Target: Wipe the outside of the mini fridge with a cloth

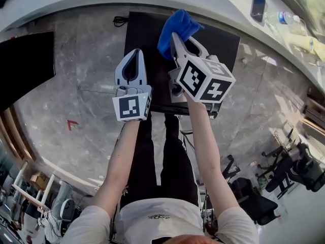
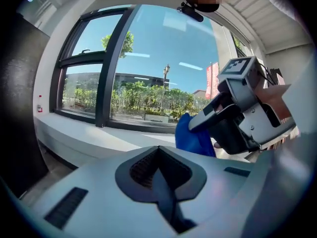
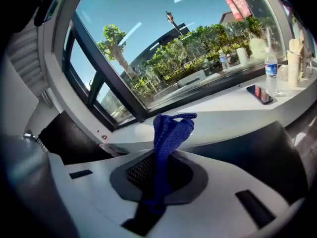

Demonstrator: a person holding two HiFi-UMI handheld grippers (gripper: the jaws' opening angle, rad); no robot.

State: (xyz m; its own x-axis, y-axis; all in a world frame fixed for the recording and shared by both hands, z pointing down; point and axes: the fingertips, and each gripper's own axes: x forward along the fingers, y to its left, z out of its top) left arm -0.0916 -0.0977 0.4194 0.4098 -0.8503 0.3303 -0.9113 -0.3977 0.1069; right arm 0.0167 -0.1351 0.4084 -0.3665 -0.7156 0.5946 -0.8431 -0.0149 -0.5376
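Your right claw [image 1: 173, 37] was clamped on the crumpled blue cloth [image 1: 179, 25], held over the black box-shaped mini fridge [image 1: 223, 42] beneath it. Your left claw [image 1: 135, 54], just beside it, was closed on nothing.

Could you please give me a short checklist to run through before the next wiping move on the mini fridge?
1. Cloth held: ok. The right gripper is shut on the blue cloth.
2. Left gripper out of the way: ok. It is shut, empty, and beside the right one.
3. Cloth over the mini fridge: ok. The head view shows it above the black top.
4. Cloth touching the fridge: cannot tell. It sticks up free past the jaws.
5. Loose items out of the sweep: ok. The phone and the bottle lie on the sill, apart from the fridge.
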